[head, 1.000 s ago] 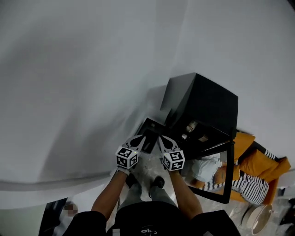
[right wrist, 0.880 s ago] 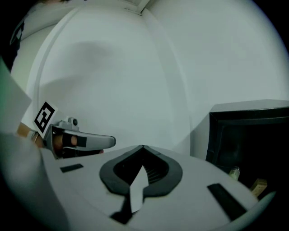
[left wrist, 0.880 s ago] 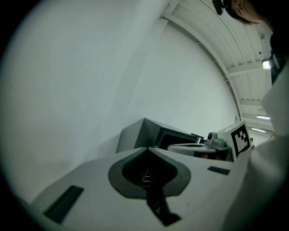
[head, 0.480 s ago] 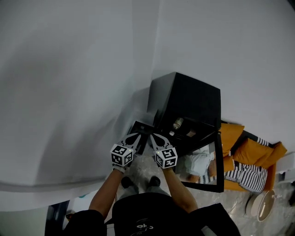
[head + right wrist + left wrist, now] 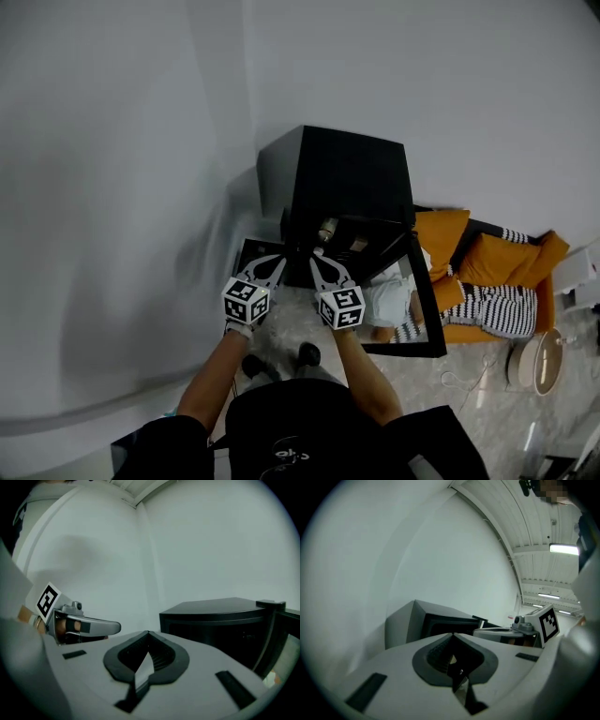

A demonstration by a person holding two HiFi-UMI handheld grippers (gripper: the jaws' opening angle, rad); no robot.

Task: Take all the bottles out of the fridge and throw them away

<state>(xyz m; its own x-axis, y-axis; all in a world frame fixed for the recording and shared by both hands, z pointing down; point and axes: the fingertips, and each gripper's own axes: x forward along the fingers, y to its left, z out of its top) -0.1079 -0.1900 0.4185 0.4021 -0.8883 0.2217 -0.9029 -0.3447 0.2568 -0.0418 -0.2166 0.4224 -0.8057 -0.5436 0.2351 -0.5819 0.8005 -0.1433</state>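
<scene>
A black mini fridge (image 5: 339, 172) stands in the room's corner with its glass door (image 5: 424, 302) swung open to the right. Inside its opening a pale bottle top (image 5: 326, 228) shows among dim items. My left gripper (image 5: 279, 262) and right gripper (image 5: 313, 263) hang side by side just in front of the opening, both shut with nothing held. In the left gripper view the left gripper (image 5: 452, 634) points at the fridge (image 5: 423, 620), with the right gripper's cube (image 5: 548, 623) beside it. In the right gripper view the right gripper (image 5: 148, 633) faces the fridge (image 5: 220, 616).
White walls meet behind the fridge. A low black box (image 5: 253, 255) sits on the floor at the fridge's left. An orange seat with a striped cushion (image 5: 487, 298) lies to the right, a round pale object (image 5: 538, 362) beyond it. The person's shoes (image 5: 306, 354) stand on the marbled floor.
The head view has swung, so the fridge sits further left and higher in the picture. Both grippers stay shut, side by side, and now reach the fridge's opening.
</scene>
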